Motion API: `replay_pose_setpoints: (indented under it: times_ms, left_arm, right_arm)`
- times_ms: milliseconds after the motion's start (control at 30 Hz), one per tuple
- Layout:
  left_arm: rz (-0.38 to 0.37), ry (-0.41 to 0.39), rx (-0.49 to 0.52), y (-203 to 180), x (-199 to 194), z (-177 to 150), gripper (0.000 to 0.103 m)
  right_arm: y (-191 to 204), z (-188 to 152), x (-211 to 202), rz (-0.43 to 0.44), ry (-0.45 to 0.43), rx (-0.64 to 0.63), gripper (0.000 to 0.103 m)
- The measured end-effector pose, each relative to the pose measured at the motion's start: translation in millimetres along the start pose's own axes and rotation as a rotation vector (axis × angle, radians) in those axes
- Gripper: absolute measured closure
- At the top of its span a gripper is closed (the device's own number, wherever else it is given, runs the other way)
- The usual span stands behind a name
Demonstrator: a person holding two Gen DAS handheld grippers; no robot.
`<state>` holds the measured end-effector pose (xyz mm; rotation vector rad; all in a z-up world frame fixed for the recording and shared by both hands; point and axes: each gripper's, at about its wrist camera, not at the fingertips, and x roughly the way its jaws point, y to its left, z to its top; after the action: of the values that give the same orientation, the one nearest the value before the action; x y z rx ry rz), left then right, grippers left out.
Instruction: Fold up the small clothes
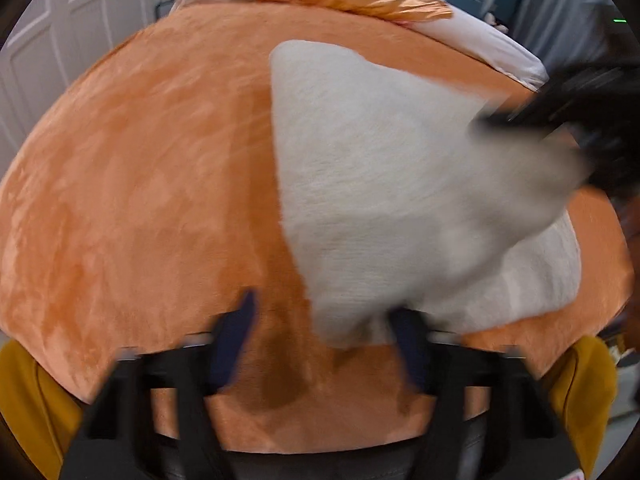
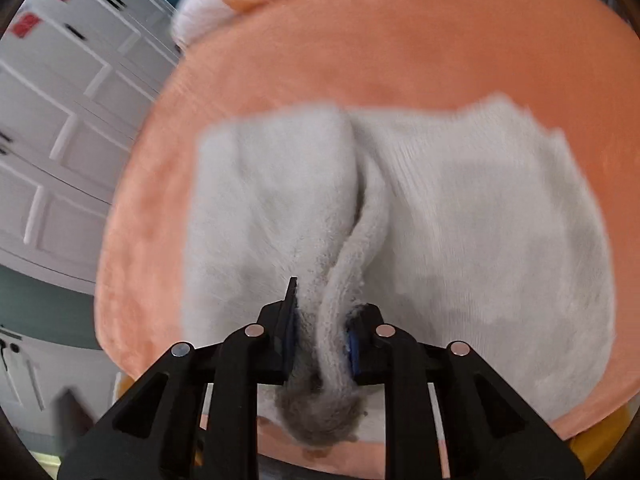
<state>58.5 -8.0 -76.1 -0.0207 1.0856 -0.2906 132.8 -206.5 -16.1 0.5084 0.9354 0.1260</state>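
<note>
Right tongs [image 2: 322, 320] pinching grey cloth [image 2: 460, 216] (bunched)

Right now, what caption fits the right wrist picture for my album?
Right gripper pinching a bunched edge of the white cloth above the orange blanket.

No readable text or labels anywhere (frames blurred).

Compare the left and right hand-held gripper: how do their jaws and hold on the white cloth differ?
The right hand-held gripper has its jaws nearly together, pinching a bunched fold of the white fleecy cloth. The left hand-held gripper has its jaws wider apart; the cloth's corner hangs by one finger, and blur hides whether the pads press it. Both have blue pads on black frames, over the orange plush cover.
</note>
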Motion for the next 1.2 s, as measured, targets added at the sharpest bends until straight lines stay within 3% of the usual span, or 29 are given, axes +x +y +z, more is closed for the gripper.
replay_pose_setpoints:
  times_ms: [33,100,200,367,433,567,667,767,900,933,1000,1133,1200]
  left_arm:
    - [-0.010,0.010,-0.009,4,1,-1,0.073]
    - [-0.054,0.006,-0.018,6,-2,0,0.079]
    - [-0.051,-0.014,0.016,-7,-10,3,0.089]
    - [-0.042,0.093,0.004,-17,12,-3,0.092]
    - [-0.032,0.126,0.002,-19,19,-11,0.093]
    - [-0.002,0.133,0.028,-25,15,-15,0.094]
    - [-0.048,0.116,0.025,-23,-2,-12,0.094]
    - [-0.073,0.050,0.035,-26,-30,-12,0.094]
    - [-0.130,-0.071,0.029,-35,-63,2,0.089]
    - [-0.140,-0.080,0.026,-38,-64,7,0.081]
    - [-0.146,-0.093,0.013,-44,-63,17,0.076]
    - [-0.151,-0.071,0.010,-55,-47,30,0.076]
    - [-0.139,-0.058,0.014,-62,-42,34,0.076]
  right_arm:
    - [4,4,-18,0.046,-0.052,-0.006,0.087]
    - [6,5,-61,0.104,-0.173,-0.008,0.088]
    - [-20,-18,-95,0.030,-0.282,-0.027,0.088]
    - [-140,-79,-42,-0.116,-0.117,0.222,0.089]
    - [-174,-103,-26,-0.092,-0.087,0.314,0.089]
    - [-174,-105,-22,-0.055,-0.099,0.307,0.087]
    - [-169,-100,-24,-0.065,-0.075,0.268,0.081]
    - [-158,-91,-35,-0.078,-0.098,0.236,0.074]
    - [-167,-61,-32,-0.032,-0.109,0.289,0.050]
    - [-171,-51,-23,-0.014,-0.082,0.303,0.050]
    - [-175,-43,-9,-0.024,-0.048,0.315,0.050]
    - [-167,-35,14,-0.014,0.011,0.282,0.049]
    - [-159,-31,23,-0.056,0.029,0.226,0.050]
